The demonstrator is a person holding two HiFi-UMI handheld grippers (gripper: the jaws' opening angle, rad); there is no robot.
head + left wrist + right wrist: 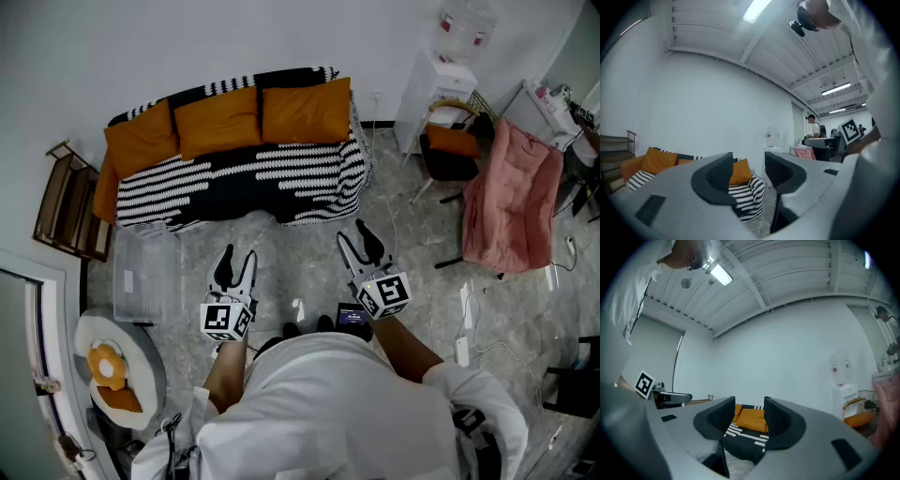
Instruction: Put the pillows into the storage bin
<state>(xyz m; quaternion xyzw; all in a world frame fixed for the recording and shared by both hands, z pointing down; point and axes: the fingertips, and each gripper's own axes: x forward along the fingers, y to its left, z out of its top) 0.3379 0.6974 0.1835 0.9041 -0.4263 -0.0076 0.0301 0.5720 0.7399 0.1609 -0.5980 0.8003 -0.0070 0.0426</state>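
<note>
Three orange pillows lean along the back of a black-and-white striped sofa (244, 178): a left pillow (141, 138), a middle pillow (217, 120) and a right pillow (307, 111). A clear plastic storage bin (145, 272) stands on the floor left of the sofa's front. My left gripper (235, 263) and right gripper (361, 242) hover over the floor in front of the sofa, both open with nothing between the jaws. The left gripper view shows an orange pillow (740, 171) past its jaws. The right gripper view frames a pillow (751, 420) between its jaws.
A dark wooden rack (66, 214) stands left of the sofa. A chair draped in pink cloth (511, 197) and a chair with an orange cushion (452, 142) stand at the right. A round pet bed (117, 361) lies lower left. Cables and a power strip (464, 347) lie on the floor at right.
</note>
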